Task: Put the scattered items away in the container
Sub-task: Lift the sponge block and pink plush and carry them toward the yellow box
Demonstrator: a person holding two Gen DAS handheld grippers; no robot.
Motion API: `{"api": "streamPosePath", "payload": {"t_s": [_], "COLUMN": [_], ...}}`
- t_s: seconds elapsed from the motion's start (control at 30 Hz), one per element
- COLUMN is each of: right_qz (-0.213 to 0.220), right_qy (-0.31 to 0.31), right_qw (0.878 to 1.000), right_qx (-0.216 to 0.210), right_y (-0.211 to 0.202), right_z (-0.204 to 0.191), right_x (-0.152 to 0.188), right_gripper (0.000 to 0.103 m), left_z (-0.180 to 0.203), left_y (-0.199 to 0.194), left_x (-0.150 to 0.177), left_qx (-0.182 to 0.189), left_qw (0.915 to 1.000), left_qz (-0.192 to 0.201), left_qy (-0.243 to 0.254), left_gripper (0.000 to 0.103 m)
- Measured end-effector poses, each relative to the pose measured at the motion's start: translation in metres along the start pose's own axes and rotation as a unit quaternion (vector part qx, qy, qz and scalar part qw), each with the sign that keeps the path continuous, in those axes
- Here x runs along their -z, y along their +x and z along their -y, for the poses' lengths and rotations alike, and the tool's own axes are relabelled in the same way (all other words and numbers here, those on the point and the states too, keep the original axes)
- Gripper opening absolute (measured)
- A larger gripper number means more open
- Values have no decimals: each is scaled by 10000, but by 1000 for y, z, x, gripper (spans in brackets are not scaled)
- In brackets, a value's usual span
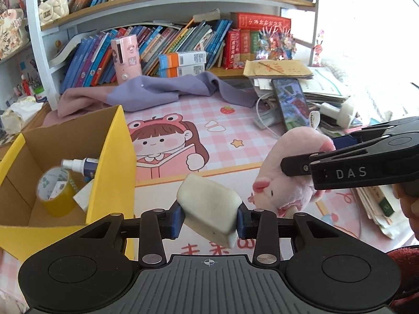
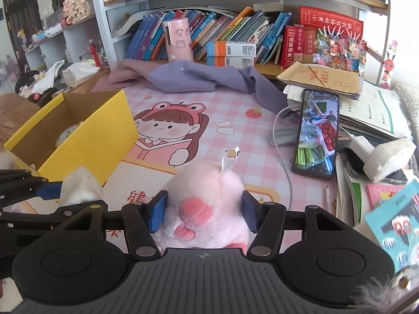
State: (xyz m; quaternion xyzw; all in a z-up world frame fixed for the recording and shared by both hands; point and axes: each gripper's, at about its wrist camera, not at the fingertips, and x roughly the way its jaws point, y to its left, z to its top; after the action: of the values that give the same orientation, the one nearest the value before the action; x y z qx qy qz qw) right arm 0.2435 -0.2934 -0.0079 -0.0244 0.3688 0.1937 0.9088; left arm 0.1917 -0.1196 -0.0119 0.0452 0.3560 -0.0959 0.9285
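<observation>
My left gripper (image 1: 210,216) is squeezed shut on a white foam block (image 1: 209,209), one blue pad on each side, and the block sits tilted between them, up off the bench (image 1: 235,120). It looks light and squishy, so I think it will not slip, but I should not press harder or it will dent. My right gripper (image 2: 204,209) is closed around a pink plush toy (image 2: 207,204), holding its fat soft middle with a pad on each side. The toy is fluffy and light and cannot break. Its white tag (image 2: 230,157) sticks up at the far end, and that would be a bad place to hold because it is thin. The yellow box (image 1: 115,157) stands on the left of the bench, just beside my left gripper. Inside it I can see a roll of yellow tape (image 1: 56,191) and a small spray bottle (image 1: 81,166) lying down. I think the next job is to carry the block over the box and let go, then the toy. Both are soft, so dropping them in should be fine. A phone (image 2: 318,133) leans on the papers at the right.
</observation>
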Motion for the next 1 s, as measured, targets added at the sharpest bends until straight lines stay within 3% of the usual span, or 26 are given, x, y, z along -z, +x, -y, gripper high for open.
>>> {"api": "streamPosePath", "payload": {"t_s": [0.53, 1.0], "right_qz": [89, 106], "right_qy": [59, 32], "right_qw": [9997, 9999], "right_qx": [231, -66], "right_y": [-57, -80], "right_z": [-104, -187], "right_x": [52, 90], "right_gripper": [56, 56], "left_z": [-52, -103], "left_y": [-80, -141], "left_x": [62, 116], "left_qx": [357, 38], "left_qw": [9991, 9994], "left_qz": [235, 221], "left_qy": [-76, -253], "left_gripper": [31, 30]}}
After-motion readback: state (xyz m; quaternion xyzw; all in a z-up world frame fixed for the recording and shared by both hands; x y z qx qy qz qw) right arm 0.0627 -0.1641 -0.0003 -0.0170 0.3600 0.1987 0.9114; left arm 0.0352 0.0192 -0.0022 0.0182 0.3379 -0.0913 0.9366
